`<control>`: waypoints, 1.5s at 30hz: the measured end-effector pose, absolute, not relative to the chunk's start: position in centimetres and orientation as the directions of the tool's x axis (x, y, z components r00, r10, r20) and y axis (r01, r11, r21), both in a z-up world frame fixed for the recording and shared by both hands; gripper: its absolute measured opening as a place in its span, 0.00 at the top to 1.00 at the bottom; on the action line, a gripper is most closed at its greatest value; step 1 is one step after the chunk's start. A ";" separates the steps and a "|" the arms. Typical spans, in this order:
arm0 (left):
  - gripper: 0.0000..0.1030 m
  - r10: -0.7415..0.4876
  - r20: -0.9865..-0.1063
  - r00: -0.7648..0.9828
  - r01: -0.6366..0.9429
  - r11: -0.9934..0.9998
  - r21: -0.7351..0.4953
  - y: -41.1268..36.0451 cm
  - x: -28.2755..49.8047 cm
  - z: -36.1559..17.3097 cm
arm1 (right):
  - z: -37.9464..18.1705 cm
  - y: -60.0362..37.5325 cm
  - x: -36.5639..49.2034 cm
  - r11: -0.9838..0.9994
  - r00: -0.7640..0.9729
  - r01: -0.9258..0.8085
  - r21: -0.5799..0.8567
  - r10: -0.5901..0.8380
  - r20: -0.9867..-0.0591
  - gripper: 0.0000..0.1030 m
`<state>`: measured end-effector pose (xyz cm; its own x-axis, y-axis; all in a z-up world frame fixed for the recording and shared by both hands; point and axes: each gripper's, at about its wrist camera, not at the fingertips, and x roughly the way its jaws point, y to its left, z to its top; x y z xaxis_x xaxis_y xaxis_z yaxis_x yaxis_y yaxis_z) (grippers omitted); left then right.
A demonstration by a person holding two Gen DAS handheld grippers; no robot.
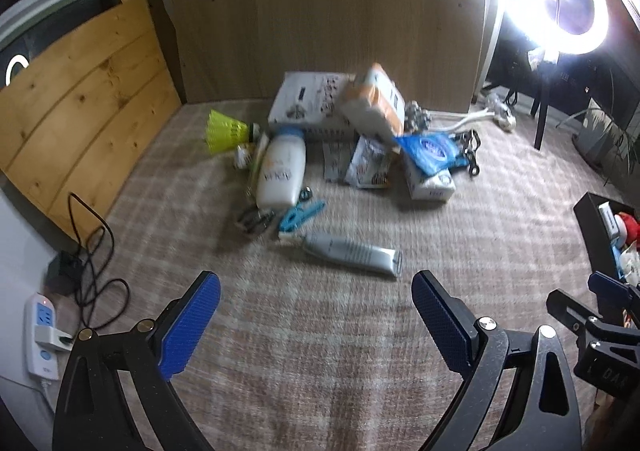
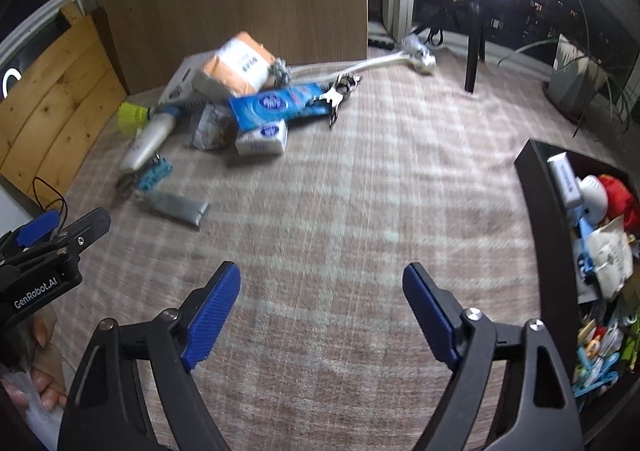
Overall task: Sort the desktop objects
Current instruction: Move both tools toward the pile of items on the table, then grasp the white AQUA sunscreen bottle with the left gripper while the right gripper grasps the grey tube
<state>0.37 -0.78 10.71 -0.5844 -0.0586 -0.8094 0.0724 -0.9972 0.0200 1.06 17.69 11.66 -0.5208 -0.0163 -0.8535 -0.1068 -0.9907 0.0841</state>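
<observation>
Checked cloth covers the bench, with a wooden panel standing behind the clutter. Nearest lies a grey tube, flat on its side, just beyond it a blue clip and a white bottle. Bare cloth spreads wide before the left hand-held gripper and right hand-held gripper, both spread wide and empty. At the right edge sits a black box part-filled with sorted items.

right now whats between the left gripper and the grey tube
Nothing: in the left wrist view only bare checked cloth lies between the open left gripper and the grey tube.
</observation>
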 end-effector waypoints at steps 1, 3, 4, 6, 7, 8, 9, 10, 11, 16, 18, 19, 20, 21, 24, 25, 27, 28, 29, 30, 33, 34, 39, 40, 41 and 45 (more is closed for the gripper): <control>0.08 -0.065 -0.806 -0.588 0.076 -0.997 0.025 -0.8 0.3 11.2 | 12.1 17.8 1.0 -0.990 -0.525 -0.106 0.089 -0.020 -0.851 0.20; 0.08 -0.076 -0.797 -0.600 0.081 -0.996 0.034 -0.8 0.3 12.3 | 13.1 18.1 1.0 -0.990 -0.533 -0.099 0.096 -0.028 -0.846 0.21; 0.09 -0.081 -0.789 -0.609 0.084 -0.996 0.037 -0.9 0.3 13.0 | 13.7 18.1 1.0 -0.991 -0.539 -0.094 0.092 -0.027 -0.842 0.21; 0.09 -0.089 -0.772 -0.629 0.094 -0.995 0.038 -1.0 0.4 14.3 | 14.8 18.2 0.9 -0.993 -0.558 -0.087 0.081 -0.019 -0.830 0.21; 0.09 -0.091 -0.764 -0.638 0.099 -0.994 0.036 -1.1 0.5 15.0 | 15.4 18.2 0.9 -0.993 -0.566 -0.086 0.080 -0.017 -0.824 0.21; 0.09 -0.093 -0.758 -0.646 0.102 -0.994 0.035 -1.1 0.6 15.7 | 15.9 18.3 0.9 -0.993 -0.572 -0.083 0.080 -0.019 -0.820 0.21; 0.09 -0.095 -0.753 -0.651 0.103 -0.994 0.036 -1.0 0.6 16.1 | 16.6 18.3 0.9 -0.993 -0.578 -0.080 0.082 -0.020 -0.816 0.21; 0.09 -0.097 -0.747 -0.658 0.102 -0.994 0.039 -1.0 0.6 16.7 | 17.0 18.4 0.8 -0.994 -0.582 -0.077 0.083 -0.023 -0.813 0.21; 0.09 -0.100 -0.741 -0.665 0.102 -0.994 0.042 -0.9 0.6 17.1 | 17.6 18.4 0.8 -0.994 -0.588 -0.072 0.085 -0.026 -0.809 0.21; 0.09 -0.108 -0.722 -0.683 0.104 -0.993 0.051 -0.7 0.3 18.6 | 19.5 18.5 0.3 -0.995 -0.611 -0.051 0.088 -0.039 -0.791 0.21; 0.09 -0.112 -0.721 -0.684 0.108 -0.993 0.053 -0.7 0.0 18.8 | 19.9 18.5 -0.2 -0.996 -0.616 -0.042 0.083 -0.040 -0.787 0.21; 0.09 -0.114 -0.721 -0.683 0.109 -0.993 0.054 -0.8 -0.2 19.0 | 20.1 18.6 -0.4 -0.996 -0.617 -0.037 0.080 -0.040 -0.786 0.21; 0.09 -0.117 -0.721 -0.683 0.111 -0.992 0.056 -0.9 -0.4 19.1 | 20.2 18.6 -0.7 -0.996 -0.618 -0.033 0.078 -0.041 -0.785 0.21; 0.09 -0.118 -0.721 -0.683 0.112 -0.992 0.057 -1.1 -0.7 19.3 | 20.3 18.7 -1.0 -0.996 -0.618 -0.028 0.079 -0.045 -0.785 0.21; 0.09 -0.122 -0.727 -0.675 0.121 -0.991 0.054 -2.0 -1.8 19.8 | 20.4 19.0 -2.1 -0.996 -0.611 -0.016 0.089 -0.061 -0.789 0.21; 0.09 -0.124 -0.733 -0.669 0.123 -0.991 0.055 -2.4 -2.3 19.9 | 20.4 19.1 -2.5 -0.996 -0.609 -0.015 0.091 -0.063 -0.791 0.21; 0.09 -0.120 -0.743 -0.658 0.122 -0.991 0.052 -3.0 -3.2 19.9 | 20.5 19.3 -3.6 -0.996 -0.601 -0.007 0.093 -0.070 -0.796 0.21; 0.09 -0.119 -0.751 -0.650 0.124 -0.991 0.050 -3.4 -3.7 19.9 | 20.6 19.5 -4.2 -0.995 -0.595 -0.003 0.097 -0.076 -0.800 0.21; 0.09 -0.115 -0.761 -0.639 0.125 -0.991 0.045 -3.7 -4.3 19.7 | 20.6 19.7 -4.8 -0.995 -0.588 -0.001 0.101 -0.081 -0.804 0.21; 0.09 -0.106 -0.771 -0.628 0.123 -0.992 0.036 -4.0 -4.8 19.5 | 20.5 19.8 -5.6 -0.993 -0.575 0.006 0.114 -0.097 -0.812 0.21; 0.09 -0.100 -0.801 -0.591 0.134 -0.991 0.025 -4.6 -6.2 18.5 | 20.0 20.1 -7.5 -0.989 -0.538 0.022 0.145 -0.133 -0.832 0.21; 0.09 -0.100 -0.808 -0.581 0.132 -0.991 0.028 -4.7 -6.6 18.1 | 19.8 20.1 -8.1 -0.989 -0.527 0.026 0.147 -0.139 -0.838 0.21; 0.11 -0.098 -0.839 -0.536 0.126 -0.991 0.035 -5.1 -8.4 16.1 | 18.3 19.9 -11.0 -0.984 -0.475 0.036 0.173 -0.169 -0.864 0.21; 0.11 -0.092 -0.848 -0.523 0.127 -0.991 0.030 -5.2 -8.8 15.5 | 18.0 19.7 -11.5 -0.982 -0.465 0.041 0.182 -0.180 -0.867 0.22; 0.12 -0.088 -0.856 -0.509 0.128 -0.991 0.026 -5.3 -9.1 14.9 | 17.6 19.5 -11.9 -0.980 -0.454 0.049 0.191 -0.193 -0.870 0.27; 0.16 -0.079 -0.888 -0.452 0.146 -0.989 0.013 -6.0 -10.4 12.4 | 15.3 17.5 -13.5 -0.964 -0.385 0.118 0.240 -0.267 -0.884 0.39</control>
<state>-10.38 -6.05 12.38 -0.4525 -0.0786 -0.8883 0.1464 -0.9891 0.0130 -13.52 17.53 15.30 -0.3847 -0.2669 -0.8836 0.1183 -0.9637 0.2395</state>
